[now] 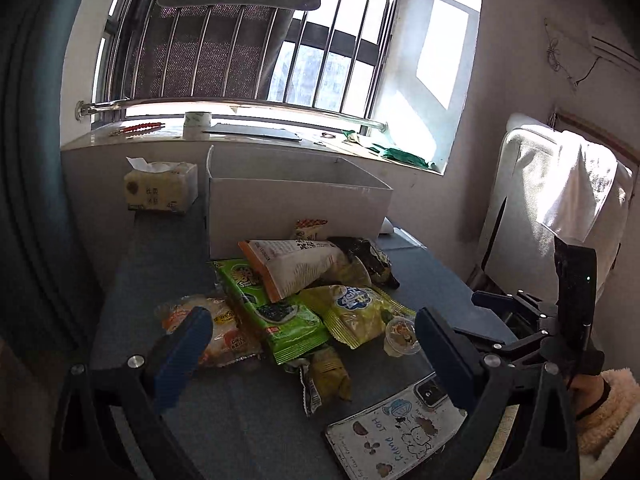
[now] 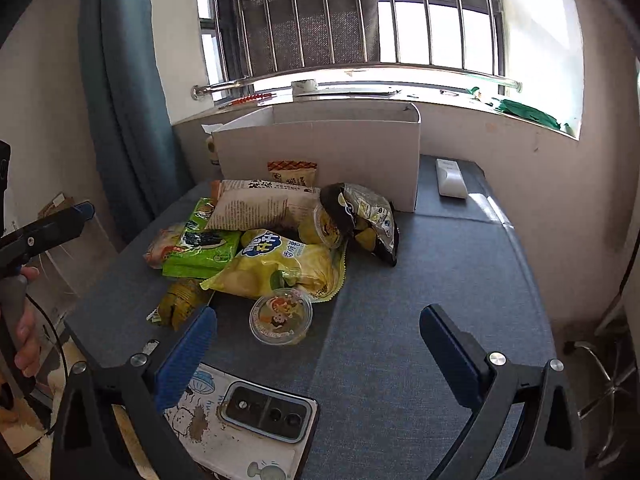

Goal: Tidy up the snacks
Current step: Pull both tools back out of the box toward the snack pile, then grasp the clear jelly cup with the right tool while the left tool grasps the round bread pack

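Note:
A pile of snacks lies on the grey table in front of an open white box point(image 1: 296, 200) point(image 2: 320, 148). It holds a green seaweed pack point(image 1: 276, 312) point(image 2: 204, 248), a yellow chip bag point(image 1: 360, 312) point(image 2: 280, 264), a white-orange bag point(image 1: 296, 264) point(image 2: 260, 208), a black bag point(image 2: 360, 220), a clear jelly cup point(image 1: 400, 336) point(image 2: 280, 316) and a small olive packet point(image 1: 328, 376) point(image 2: 180, 304). My left gripper point(image 1: 312, 344) is open and empty above the near side of the pile. My right gripper point(image 2: 318, 344) is open and empty, just short of the jelly cup.
A phone in a cartoon case point(image 1: 396, 436) point(image 2: 248, 424) lies at the table's near edge. A tissue pack point(image 1: 160, 190) stands left of the box. A white remote point(image 2: 450, 178) lies right of the box. A chair point(image 1: 560, 208) stands to the right.

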The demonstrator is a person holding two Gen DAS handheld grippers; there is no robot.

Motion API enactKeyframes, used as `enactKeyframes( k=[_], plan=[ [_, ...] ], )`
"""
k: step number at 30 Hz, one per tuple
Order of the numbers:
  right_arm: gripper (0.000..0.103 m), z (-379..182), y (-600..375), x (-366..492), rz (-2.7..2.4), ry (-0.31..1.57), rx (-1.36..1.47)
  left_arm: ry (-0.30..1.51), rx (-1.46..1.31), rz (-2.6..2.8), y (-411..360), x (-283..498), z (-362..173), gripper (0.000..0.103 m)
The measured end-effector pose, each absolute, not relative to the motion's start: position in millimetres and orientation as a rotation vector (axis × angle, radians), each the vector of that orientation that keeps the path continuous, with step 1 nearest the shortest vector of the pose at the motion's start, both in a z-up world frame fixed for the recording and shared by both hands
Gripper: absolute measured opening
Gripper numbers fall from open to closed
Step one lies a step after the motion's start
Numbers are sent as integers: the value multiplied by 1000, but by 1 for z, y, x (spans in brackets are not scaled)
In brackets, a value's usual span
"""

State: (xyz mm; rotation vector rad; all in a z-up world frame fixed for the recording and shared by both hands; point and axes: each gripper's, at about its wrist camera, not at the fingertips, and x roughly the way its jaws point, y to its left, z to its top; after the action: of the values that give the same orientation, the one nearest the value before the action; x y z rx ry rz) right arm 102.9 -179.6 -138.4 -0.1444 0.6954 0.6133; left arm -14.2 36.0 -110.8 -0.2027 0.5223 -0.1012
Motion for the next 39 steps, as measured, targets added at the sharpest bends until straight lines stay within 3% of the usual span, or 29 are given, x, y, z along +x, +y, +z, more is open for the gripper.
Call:
enactKeyframes(
  k=[18,19,20,21,29,39],
  plan=[
    [103,-175,-123,133,641,853,-274,608,-285,-30,74,-21,-146,103],
    [100,-176,-124,134,651,858,-253,612,-284,-26,76,-22,-147,103],
    [82,-177,-124,135,649,861,-253,615,-282,-23,78,-22,-148,103],
    [50,-179,-124,135,631,864,-269,616,-279,-18,80,-23,-149,103],
    [49,-172,-140,125,626,858,-237,655,-211,-28,90,-10,-157,103],
    [49,-150,-172,116,635,822,-136,778,-14,-347,119,61,-177,103]
  ],
)
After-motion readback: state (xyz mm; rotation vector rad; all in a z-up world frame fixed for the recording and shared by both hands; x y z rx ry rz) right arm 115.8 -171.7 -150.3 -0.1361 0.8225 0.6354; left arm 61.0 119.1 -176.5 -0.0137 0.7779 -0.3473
